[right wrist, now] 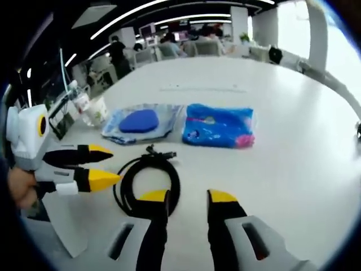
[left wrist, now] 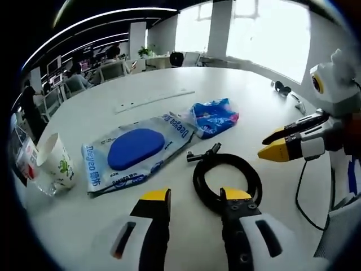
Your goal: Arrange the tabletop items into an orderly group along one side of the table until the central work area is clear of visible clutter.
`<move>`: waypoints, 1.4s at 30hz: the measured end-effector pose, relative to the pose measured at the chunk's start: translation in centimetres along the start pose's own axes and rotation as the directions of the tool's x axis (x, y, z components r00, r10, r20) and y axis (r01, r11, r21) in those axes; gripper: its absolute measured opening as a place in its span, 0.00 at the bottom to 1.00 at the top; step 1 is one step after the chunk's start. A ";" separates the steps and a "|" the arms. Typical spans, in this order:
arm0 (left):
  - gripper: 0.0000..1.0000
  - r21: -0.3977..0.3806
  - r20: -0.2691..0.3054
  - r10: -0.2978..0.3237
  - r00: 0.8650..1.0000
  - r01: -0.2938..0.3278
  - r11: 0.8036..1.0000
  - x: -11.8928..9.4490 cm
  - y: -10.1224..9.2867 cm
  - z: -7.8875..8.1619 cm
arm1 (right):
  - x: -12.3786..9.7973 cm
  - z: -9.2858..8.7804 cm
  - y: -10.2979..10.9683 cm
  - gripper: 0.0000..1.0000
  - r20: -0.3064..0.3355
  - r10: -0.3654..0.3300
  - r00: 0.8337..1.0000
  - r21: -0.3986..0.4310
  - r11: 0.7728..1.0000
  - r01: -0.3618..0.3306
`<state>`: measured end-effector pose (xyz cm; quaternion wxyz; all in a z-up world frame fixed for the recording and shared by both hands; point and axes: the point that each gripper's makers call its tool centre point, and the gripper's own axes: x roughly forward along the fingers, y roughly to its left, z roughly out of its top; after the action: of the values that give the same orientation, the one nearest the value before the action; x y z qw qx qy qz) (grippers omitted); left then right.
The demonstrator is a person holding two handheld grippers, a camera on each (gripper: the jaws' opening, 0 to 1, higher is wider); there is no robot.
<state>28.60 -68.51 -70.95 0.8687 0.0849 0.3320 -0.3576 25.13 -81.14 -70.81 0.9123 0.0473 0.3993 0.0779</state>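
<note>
A black coiled cable (left wrist: 225, 176) (right wrist: 148, 182) lies on the white table (left wrist: 169, 84) just ahead of both grippers. Behind it lie a wet-wipes pack with a blue oval lid (left wrist: 135, 149) (right wrist: 138, 121) and a blue tissue packet (left wrist: 214, 117) (right wrist: 219, 125). A paper cup (left wrist: 56, 161) (right wrist: 99, 110) stands at the table's edge. My left gripper (left wrist: 196, 195) (right wrist: 104, 165) is open, its right jaw at the coil's near edge. Opposite it, my right gripper (right wrist: 189, 197) (left wrist: 273, 144) is open too, its left jaw over the coil's rim. Neither holds anything.
A thin white strip (left wrist: 155, 100) (right wrist: 203, 88) lies farther back. A small dark object (left wrist: 280, 87) sits near the window-side edge. A thin black wire (left wrist: 300, 192) loops below the right gripper. Office chairs and desks stand beyond the table.
</note>
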 end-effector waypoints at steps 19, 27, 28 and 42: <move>0.44 -0.035 0.054 -0.036 0.998 0.038 0.999 -3.2 -1.6 -0.2 | -2.4 -2.1 0.1 0.33 0.048 -0.003 0.999 0.054 0.999 0.000; 0.49 -0.062 0.071 -0.035 0.997 0.039 0.997 -4.9 -1.4 -1.0 | -3.5 -2.7 0.8 0.38 0.074 0.006 0.997 0.064 0.998 -0.011; 0.49 -0.061 0.076 -0.033 0.997 0.038 0.997 -5.0 -1.4 -0.9 | -3.6 -2.8 0.8 0.38 0.077 0.006 0.997 0.065 0.998 -0.011; 0.53 -0.078 0.089 -0.029 0.996 0.036 0.996 -7.3 -1.5 -1.9 | -5.0 -4.9 1.9 0.41 0.102 0.020 0.995 0.097 0.995 -0.030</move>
<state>22.74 -64.75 -67.57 0.8793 0.0290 0.3085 -0.3617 18.00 -80.03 -70.24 0.9268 0.1009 0.3554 0.0669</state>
